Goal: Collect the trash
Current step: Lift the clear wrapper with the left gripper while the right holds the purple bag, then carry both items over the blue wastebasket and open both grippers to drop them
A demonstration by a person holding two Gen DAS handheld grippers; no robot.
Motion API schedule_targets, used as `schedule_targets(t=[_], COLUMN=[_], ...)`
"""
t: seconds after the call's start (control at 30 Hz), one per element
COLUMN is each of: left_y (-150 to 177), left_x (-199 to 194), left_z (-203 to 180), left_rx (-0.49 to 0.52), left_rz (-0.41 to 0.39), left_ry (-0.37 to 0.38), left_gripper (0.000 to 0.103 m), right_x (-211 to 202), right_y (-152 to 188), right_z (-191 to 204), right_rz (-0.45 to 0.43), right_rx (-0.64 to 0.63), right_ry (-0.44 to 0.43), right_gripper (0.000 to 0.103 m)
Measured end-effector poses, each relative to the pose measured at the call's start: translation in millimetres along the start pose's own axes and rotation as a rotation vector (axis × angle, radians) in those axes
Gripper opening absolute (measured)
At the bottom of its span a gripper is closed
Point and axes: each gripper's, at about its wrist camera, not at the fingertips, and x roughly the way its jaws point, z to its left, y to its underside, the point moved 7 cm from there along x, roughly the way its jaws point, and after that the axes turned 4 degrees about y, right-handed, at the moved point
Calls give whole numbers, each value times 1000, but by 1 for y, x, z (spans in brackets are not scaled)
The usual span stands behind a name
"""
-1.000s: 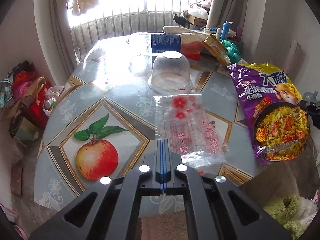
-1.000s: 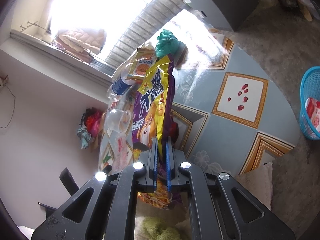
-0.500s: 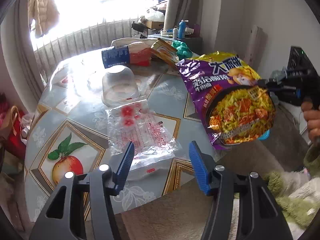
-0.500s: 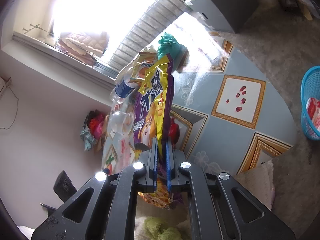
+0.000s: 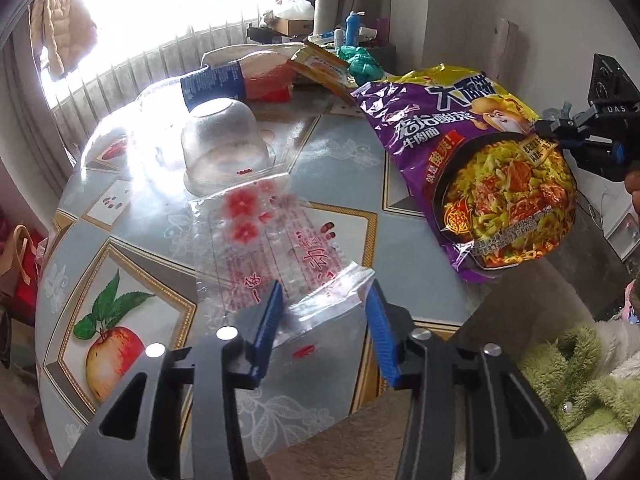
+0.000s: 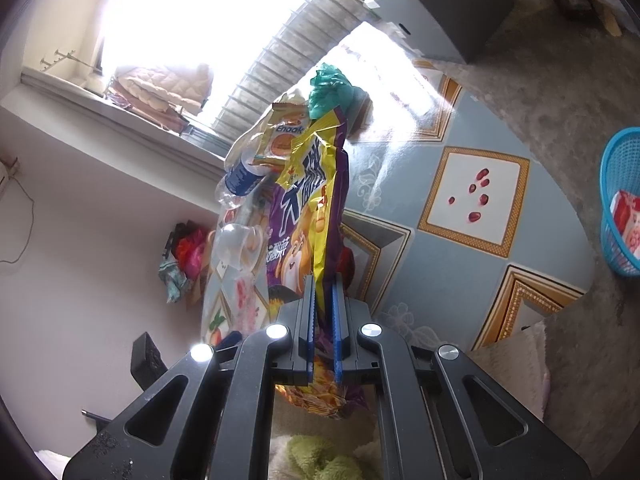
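Note:
My right gripper [image 6: 323,280] is shut on a purple and yellow instant-noodle bag [image 6: 308,208] and holds it lifted over the table's edge. The bag [image 5: 480,168] and that gripper [image 5: 560,136] show at the right of the left wrist view. My left gripper [image 5: 324,300] is open, its blue pads either side of the near end of a clear plastic bag with red print [image 5: 276,248] lying flat on the table. A blue trash basket [image 6: 624,200] stands on the floor at the right.
On the round table [image 5: 120,216] lie an upturned clear plastic bowl [image 5: 224,148], a crushed bottle with a blue label [image 5: 212,88], a snack wrapper [image 5: 320,68] and a green bag [image 5: 360,60]. A green fluffy mat [image 5: 572,376] lies on the floor.
My left gripper has opened and moved forward until its pads straddle the clear bag's near end. The right gripper has lifted the noodle bag off the table.

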Motion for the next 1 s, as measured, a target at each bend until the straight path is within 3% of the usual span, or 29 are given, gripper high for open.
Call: schedule_targets(t=[0.13,0.23,0.3,0.63,0.77,1.0], left_y=[-4,-5,-8,-57,-99,-194], left_x=[2,-4,-13,-58,-62,-25], left_z=[1,-2,-5,-33,-63,-159], left_rx=[13,33,38,26,45,85], left_rz=[-3,-12,-35,-169,-229,-263], left_ry=[-4,-15,-20,29,127,407], left_gripper=[18,16,7,3,3,3], right_x=[-2,-5,-9,-46,-79,-147], right_y=[0,0,0,-6,-15,-29], right_z=[0,1,2,-11,-38,-106], right_rz=[-5,-13,-21,-108,-196,-367], right_rx=[3,1,-6,-6,36,166], right_ry=[-1,-10,-20,-58,-37,80], right_gripper=[6,6,5,5,4,4])
